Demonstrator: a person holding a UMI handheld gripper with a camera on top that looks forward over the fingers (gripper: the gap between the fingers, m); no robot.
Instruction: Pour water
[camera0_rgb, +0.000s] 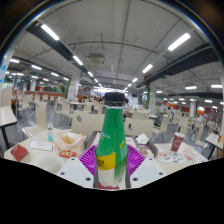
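Green bottle (112, 145), black-capped and upright, fills the lower centre of the frame, clamped by the claw (112, 160), whose pink pads (133, 158) press both its sides. Behind, at lower left, a white bench (40, 158) carries clutter. To pour well, keep the grip firm, find the receiving vessel, and tilt slowly.

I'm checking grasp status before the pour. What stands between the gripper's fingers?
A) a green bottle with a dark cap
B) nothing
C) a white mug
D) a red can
A: a green bottle with a dark cap stands upright between the gripper fingers, against their pink pads.
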